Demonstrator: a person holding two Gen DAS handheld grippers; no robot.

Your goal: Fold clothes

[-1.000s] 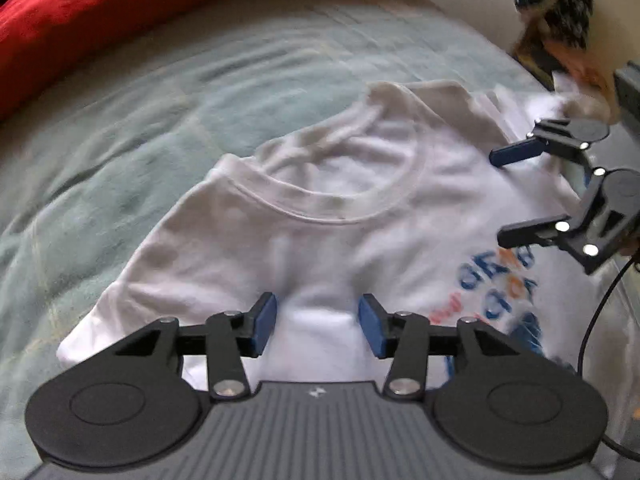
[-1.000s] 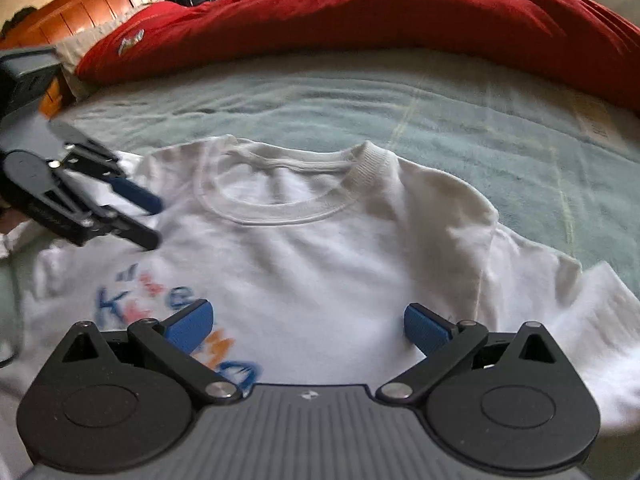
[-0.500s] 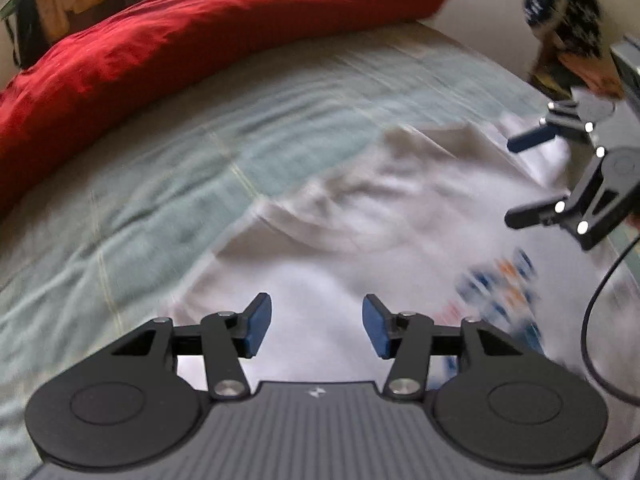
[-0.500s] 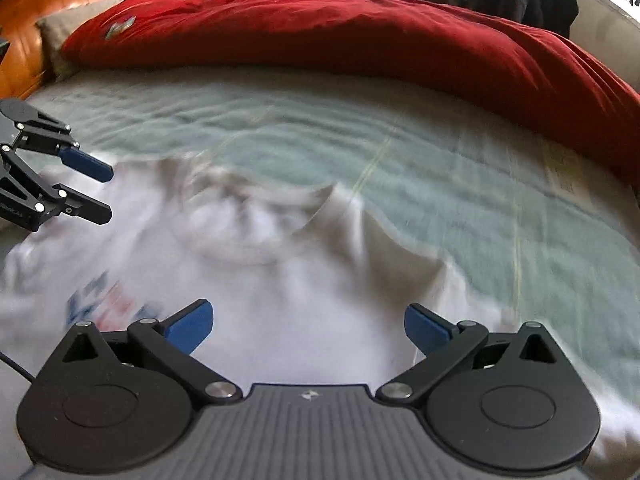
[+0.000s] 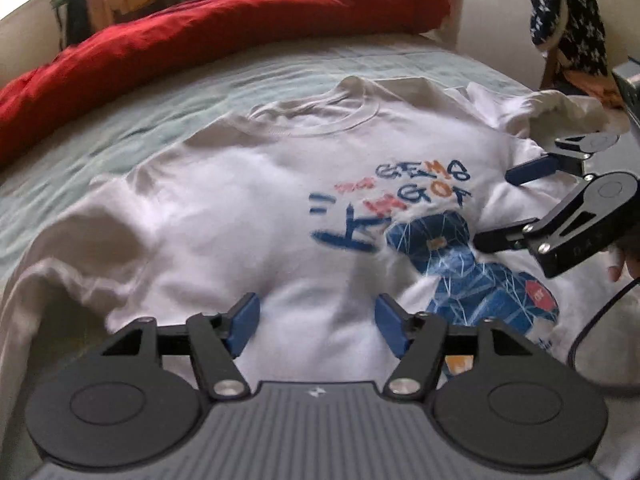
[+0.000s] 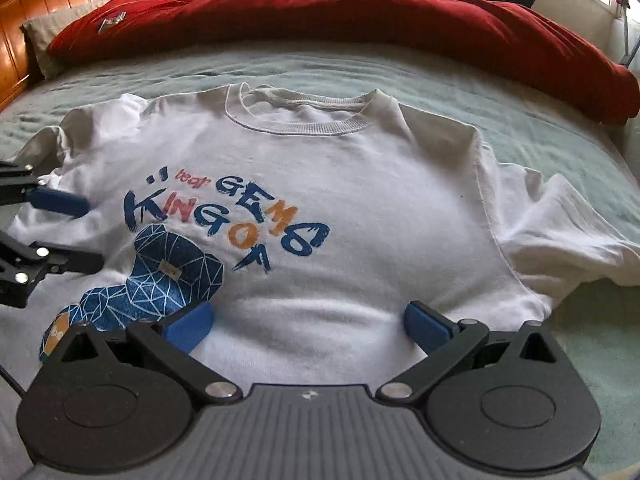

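Note:
A white T-shirt (image 5: pixel 248 200) with a blue and orange print lies front up on the bed, collar away from me; it also shows in the right wrist view (image 6: pixel 380 208). My left gripper (image 5: pixel 316 322) is open and empty, hovering over the shirt's lower left chest. My right gripper (image 6: pixel 306 326) is open and empty over the lower middle of the shirt. Each gripper appears in the other's view: the right one (image 5: pixel 496 208) at the right, the left one (image 6: pixel 86 232) at the left, both open above the print.
A pale green bedspread (image 6: pixel 540 128) covers the bed. A red duvet (image 6: pixel 360 16) is bunched along the far side. A wooden headboard (image 6: pixel 24 32) and pillow are at far left. Dark patterned clothing (image 5: pixel 568 28) hangs at the right.
Both grippers have pulled back toward the hem, so more of the shirt and its whole print now show. The left gripper's jaws have opened wider. The shirt lies flat as before.

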